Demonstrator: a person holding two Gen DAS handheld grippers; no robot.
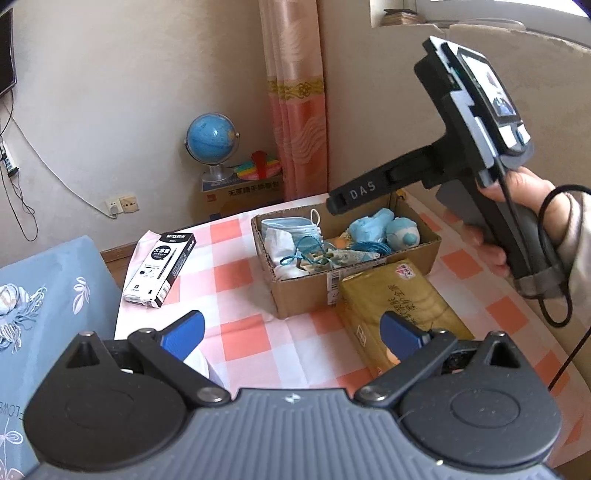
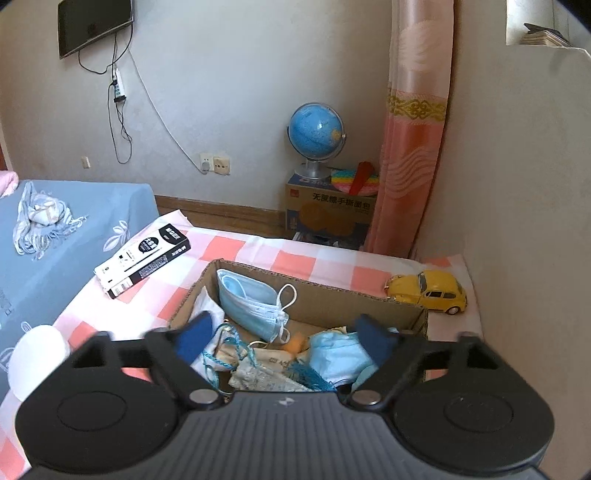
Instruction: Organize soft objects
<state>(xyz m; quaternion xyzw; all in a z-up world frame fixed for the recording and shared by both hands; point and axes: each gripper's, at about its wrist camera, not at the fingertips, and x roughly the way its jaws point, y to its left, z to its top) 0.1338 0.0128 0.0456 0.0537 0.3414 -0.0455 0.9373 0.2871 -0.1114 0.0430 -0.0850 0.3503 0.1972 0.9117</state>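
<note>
The right tool (image 2: 286, 341) hangs spread and empty over the cardboard box (image 2: 332, 295); blue face masks (image 2: 251, 302) lie at its twelve o'clock. The left tool (image 1: 291, 332) is also spread, empty.

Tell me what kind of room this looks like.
Probably a bedroom or living room in a home: a blue floral bedspread lies left of the checked-cloth table, a black flat screen hangs on the wall, and a blue desk globe stands by a pink curtain.

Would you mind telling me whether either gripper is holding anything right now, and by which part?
Nothing is held: the left gripper and the right gripper both stand open and empty, the right above the cardboard box.
</note>
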